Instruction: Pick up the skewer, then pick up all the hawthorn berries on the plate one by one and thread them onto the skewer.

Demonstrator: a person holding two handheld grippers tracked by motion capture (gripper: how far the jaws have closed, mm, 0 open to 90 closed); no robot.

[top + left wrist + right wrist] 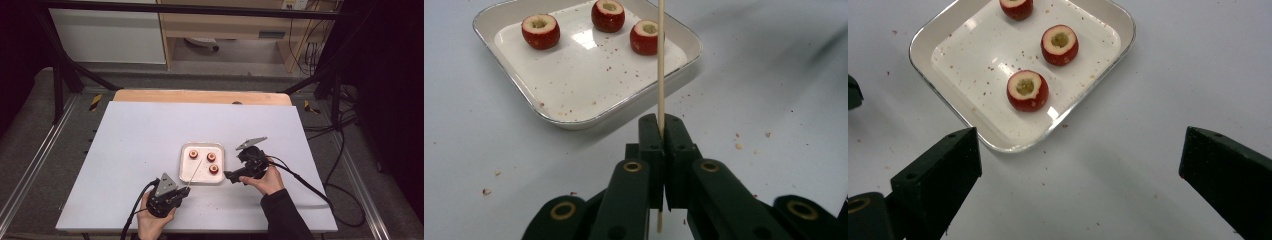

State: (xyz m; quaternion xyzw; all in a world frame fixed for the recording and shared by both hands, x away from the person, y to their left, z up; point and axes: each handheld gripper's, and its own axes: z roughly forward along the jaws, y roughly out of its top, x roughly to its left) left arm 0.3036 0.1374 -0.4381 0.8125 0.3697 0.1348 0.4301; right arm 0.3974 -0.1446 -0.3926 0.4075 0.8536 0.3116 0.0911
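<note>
Left tool (662,131) clamps the skewer (660,60); right tool (1080,165) gapes wide, empty. It should grip the nearest cored fruit (1027,90) squarely, hole facing the skewer.

From above I see my left gripper (181,192) low on the white table (130,150), pinching a thin skewer (195,171) that slants up over the near edge of the small square tray (185,172). In that tray sit 3 red cored fruits (212,157), 2 along the far side and 1 nearer the right rim. My right gripper (229,175) lies just right of the tray with its jaws pointing toward it, my hand (269,180) behind it and its cable (305,184) trailing off to the right.
</note>
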